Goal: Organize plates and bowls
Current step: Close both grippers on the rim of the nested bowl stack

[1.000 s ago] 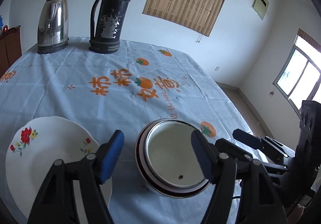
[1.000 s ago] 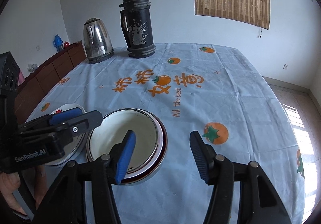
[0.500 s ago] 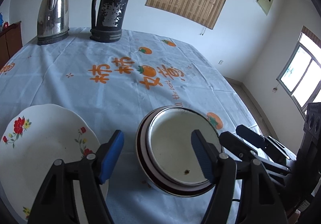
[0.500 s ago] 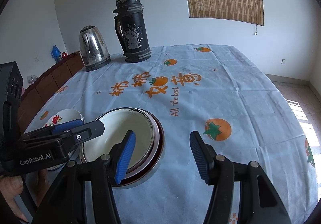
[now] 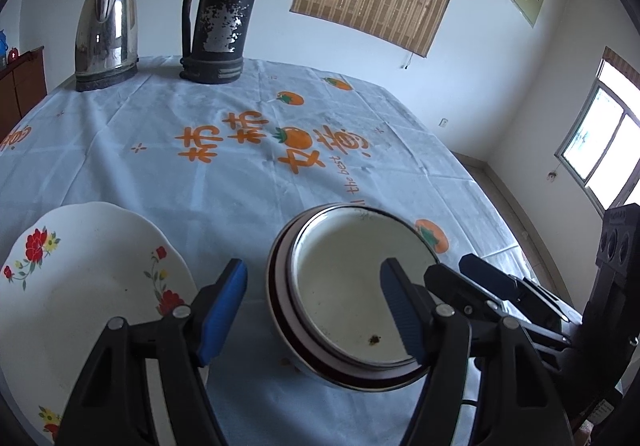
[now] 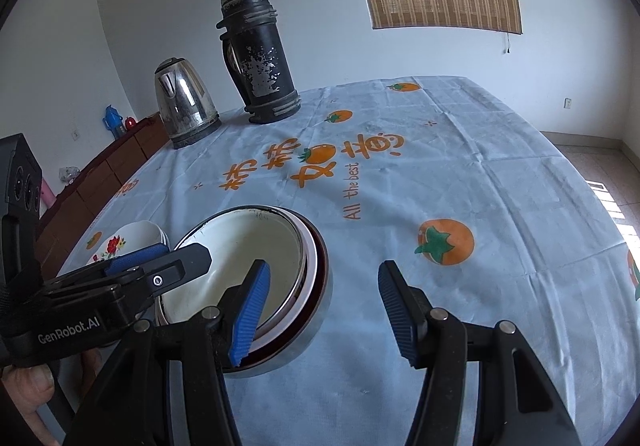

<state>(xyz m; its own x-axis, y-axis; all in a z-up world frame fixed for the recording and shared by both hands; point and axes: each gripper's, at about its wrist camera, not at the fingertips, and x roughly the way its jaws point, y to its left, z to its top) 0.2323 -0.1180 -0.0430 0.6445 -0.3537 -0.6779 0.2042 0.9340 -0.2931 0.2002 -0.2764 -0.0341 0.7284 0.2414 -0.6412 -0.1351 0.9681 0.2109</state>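
Note:
A stack of nested bowls [image 5: 344, 286], white inside with a dark red rim, sits on the tablecloth near the front edge; it also shows in the right wrist view [image 6: 256, 258]. A white flowered plate [image 5: 80, 278] lies to its left, also seen in the right wrist view [image 6: 124, 242]. My left gripper [image 5: 316, 310] is open, its jaws straddling the bowls' left rim. My right gripper [image 6: 324, 310] is open and empty, with its left finger over the bowls' right rim. Each gripper shows in the other's view.
A steel kettle [image 5: 106, 34] and a tall black thermos [image 5: 220, 6] stand at the far end of the table [image 5: 248, 182]. The table's right edge drops to the floor. A wooden cabinet [image 6: 108, 170] stands at the left wall.
Both grippers have drawn a little closer to the bowls and tilted. Neither has closed. The bowls and plate have not moved.

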